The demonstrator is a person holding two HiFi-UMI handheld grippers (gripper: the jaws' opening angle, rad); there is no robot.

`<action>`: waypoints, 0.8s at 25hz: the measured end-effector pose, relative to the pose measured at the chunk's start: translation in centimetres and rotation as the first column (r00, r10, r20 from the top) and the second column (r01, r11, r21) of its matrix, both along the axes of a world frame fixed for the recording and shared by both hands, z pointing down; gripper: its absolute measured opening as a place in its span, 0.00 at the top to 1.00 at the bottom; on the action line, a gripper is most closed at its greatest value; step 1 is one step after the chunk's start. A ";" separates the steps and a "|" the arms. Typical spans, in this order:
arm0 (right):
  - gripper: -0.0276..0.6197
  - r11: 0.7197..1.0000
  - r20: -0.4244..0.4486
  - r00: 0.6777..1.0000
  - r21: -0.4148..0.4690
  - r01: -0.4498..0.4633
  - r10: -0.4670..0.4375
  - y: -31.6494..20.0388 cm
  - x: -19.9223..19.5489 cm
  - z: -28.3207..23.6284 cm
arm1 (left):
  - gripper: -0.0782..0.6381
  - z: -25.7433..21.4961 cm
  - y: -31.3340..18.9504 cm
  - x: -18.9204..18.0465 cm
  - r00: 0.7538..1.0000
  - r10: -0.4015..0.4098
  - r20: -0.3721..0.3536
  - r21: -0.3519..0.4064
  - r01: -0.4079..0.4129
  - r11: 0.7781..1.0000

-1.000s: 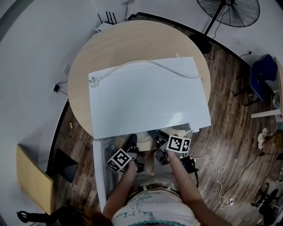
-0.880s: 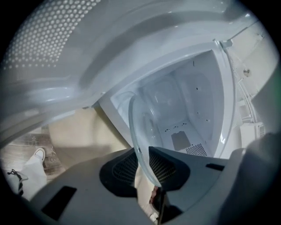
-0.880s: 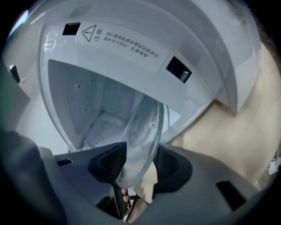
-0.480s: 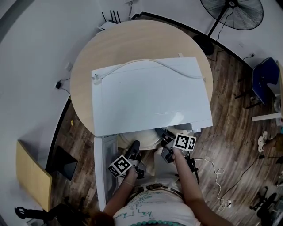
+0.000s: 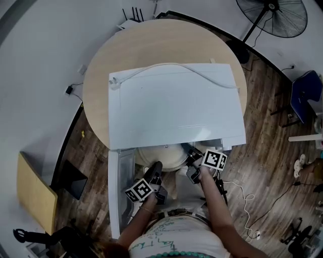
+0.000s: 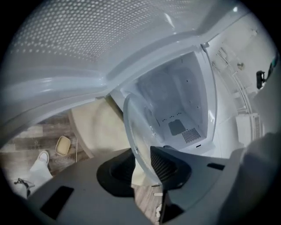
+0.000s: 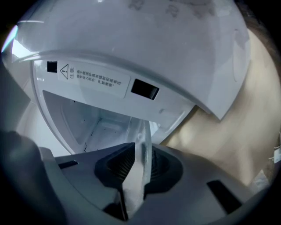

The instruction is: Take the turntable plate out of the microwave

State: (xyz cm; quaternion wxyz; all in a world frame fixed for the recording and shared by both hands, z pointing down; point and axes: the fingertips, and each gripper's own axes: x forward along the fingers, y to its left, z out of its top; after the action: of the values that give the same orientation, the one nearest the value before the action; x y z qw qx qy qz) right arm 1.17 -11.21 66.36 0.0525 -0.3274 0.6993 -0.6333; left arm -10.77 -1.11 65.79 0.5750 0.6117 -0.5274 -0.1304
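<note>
From your head view, the white top of the microwave hides its cavity and all but a pale arc of the turntable plate at 6 o'clock. The fan at 1 o'clock is cut by the top edge, and the blue chair at 3 o'clock by the right edge. In your right gripper view, the print on the warning label is too small to read.

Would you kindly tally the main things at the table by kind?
Grippers: 2 (left gripper opening, right gripper closing, plate between both)
Plate: 1
Microwave: 1
Table: 1
Total: 5
</note>
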 end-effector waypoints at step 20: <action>0.89 1.000 0.044 0.999 -0.008 0.006 -0.005 -0.1 0.1 0.0 | 0.66 0.4 -7.1 -5.2 0.970 -0.207 0.127 0.102 0.195 0.975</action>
State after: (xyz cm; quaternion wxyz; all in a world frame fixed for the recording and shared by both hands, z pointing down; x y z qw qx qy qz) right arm 1.22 -11.32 66.40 0.0650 -0.3116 0.6964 -0.6432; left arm -15.99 -8.25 66.21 0.4934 0.5877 -0.6186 -0.1691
